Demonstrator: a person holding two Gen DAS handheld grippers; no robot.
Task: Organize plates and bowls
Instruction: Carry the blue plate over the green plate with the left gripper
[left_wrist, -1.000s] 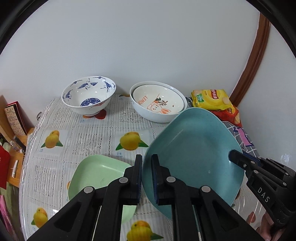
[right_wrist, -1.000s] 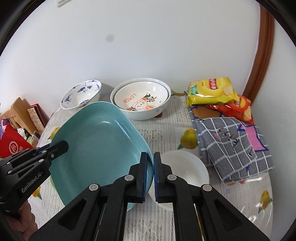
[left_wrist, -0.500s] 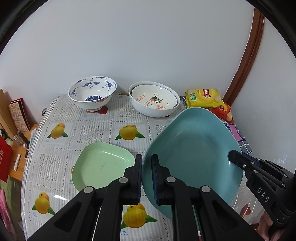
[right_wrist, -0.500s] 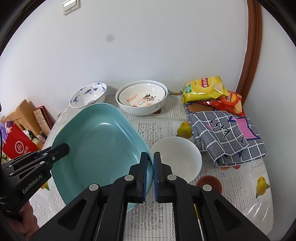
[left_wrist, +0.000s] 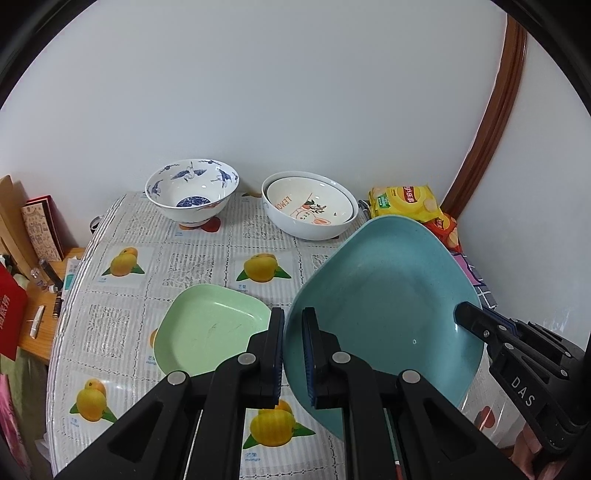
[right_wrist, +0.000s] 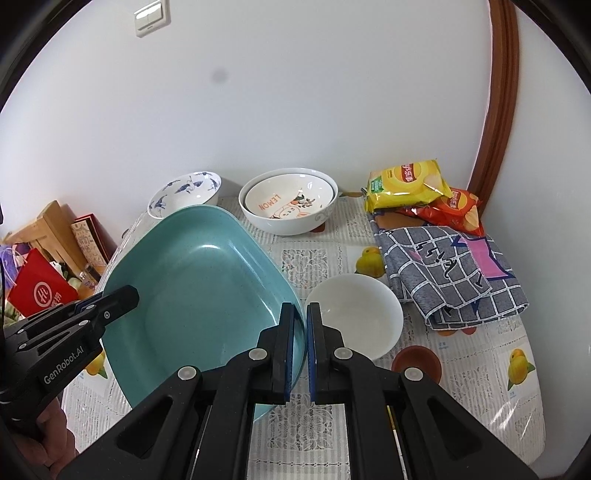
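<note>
Two plates counted: large teal squarish plate (left_wrist: 384, 295), smaller pale green squarish plate (left_wrist: 210, 328). Four bowls: blue-and-white patterned bowl (left_wrist: 191, 195), two nested white cartoon-print bowls (left_wrist: 310, 210), plain white bowl (right_wrist: 354, 314).

Teal plate held above fruit-print tablecloth (left_wrist: 122, 295), rim clamped by left gripper (left_wrist: 293, 354) and right gripper (right_wrist: 300, 350) at opposite edges.

Two crisp bags (right_wrist: 406, 184) and checked cloth (right_wrist: 450, 273) seen at right.
</note>
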